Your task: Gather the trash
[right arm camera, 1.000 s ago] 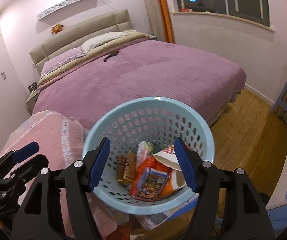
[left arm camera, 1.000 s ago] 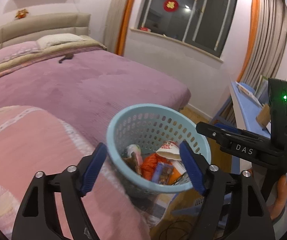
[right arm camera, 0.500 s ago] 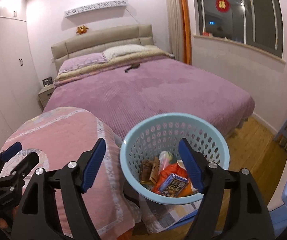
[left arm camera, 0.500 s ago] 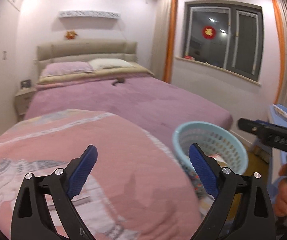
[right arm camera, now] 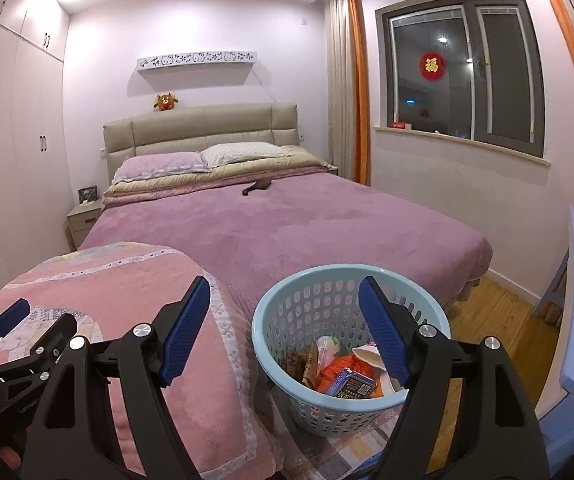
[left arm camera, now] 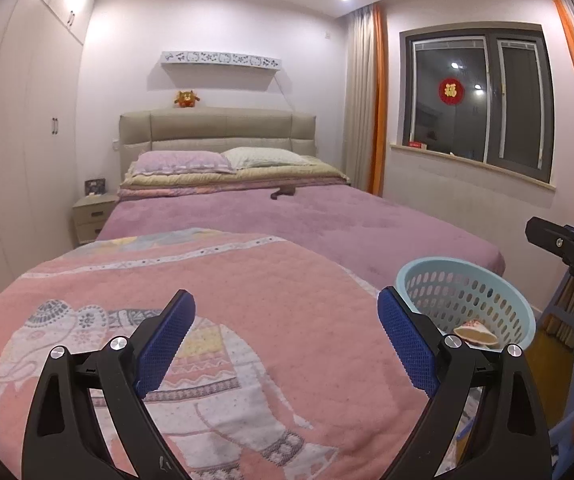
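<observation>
pink elephant-print quilt [left arm camera: 223, 320] covers the bed's foot; our left gripper [left arm camera: 285, 340] and right gripper [right arm camera: 285, 328] have fingers wide, empty, having just opened. we should scan for litter beyond the pale blue perforated plastic basket [right arm camera: 351, 280].

The laundry-style basket [right arm camera: 283, 320] is pale blue plastic, smooth and faintly glossy, its wall pierced with oval holes. Inside lie crinkled orange plastic wrap [right arm camera: 337, 366], a glossy printed carton [right arm camera: 353, 385] and a paper cup [left arm camera: 478, 332] with a matt cream lining. The folded quilt [left arm camera: 247, 320] is pink stitched cotton, soft and matt, with a printed elephant. The bedspread [right arm camera: 287, 220] is mauve plush, velvety, showing brushed patches. The headboard [right arm camera: 203, 128] looks like padded beige leatherette with a dull sheen. The floor [right arm camera: 499, 320] is varnished wood planks. Each gripper, left [left arm camera: 285, 344] and right [right arm camera: 285, 326], is matt black plastic with bright metal screws and dimpled blue rubbery pads [left arm camera: 405, 344].
</observation>
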The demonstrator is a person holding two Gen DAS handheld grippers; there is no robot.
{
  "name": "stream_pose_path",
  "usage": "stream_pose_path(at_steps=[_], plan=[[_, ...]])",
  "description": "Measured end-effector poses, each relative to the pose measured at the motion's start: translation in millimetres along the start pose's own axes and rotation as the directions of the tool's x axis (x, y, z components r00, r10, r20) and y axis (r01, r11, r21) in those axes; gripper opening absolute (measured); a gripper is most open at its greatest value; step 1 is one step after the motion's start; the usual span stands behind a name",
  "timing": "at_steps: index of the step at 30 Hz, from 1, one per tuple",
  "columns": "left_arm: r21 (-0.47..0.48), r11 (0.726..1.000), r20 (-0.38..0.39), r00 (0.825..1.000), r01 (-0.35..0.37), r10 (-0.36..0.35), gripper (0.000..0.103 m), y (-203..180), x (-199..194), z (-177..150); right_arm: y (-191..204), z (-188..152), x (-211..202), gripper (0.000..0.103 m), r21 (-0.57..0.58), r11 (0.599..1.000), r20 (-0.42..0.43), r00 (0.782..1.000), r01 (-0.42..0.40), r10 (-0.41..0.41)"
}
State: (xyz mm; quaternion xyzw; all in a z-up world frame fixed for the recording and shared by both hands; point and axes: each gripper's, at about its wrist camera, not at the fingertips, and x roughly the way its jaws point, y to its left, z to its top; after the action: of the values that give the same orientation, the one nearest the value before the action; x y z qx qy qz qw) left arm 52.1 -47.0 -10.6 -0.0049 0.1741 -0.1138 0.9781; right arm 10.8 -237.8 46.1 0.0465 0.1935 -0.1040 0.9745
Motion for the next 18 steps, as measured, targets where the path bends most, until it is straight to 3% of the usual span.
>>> stream_pose_path(at_steps=[5,11,18], plan=[[0.019,0.999,-0.037,0.998,0.041,-0.041,0.091,-4,5,-7,1,-2,-2,0.073,0.013,1.0,0.021,1.0,0.017,-0.017],[0.069,0.998,-0.006,1.0,0.009,-0.008,0.096,-13,-2,-10,1,-5,-2,0.073,0.023,1.0,0.032,0.999,0.018,-0.018],[0.048,0.999,-0.022,1.0,-0.002,0.003,0.096,-7,0,-9,1,-10,3,0.073,0.023,1.0,0.017,1.0,0.003,-0.004]])
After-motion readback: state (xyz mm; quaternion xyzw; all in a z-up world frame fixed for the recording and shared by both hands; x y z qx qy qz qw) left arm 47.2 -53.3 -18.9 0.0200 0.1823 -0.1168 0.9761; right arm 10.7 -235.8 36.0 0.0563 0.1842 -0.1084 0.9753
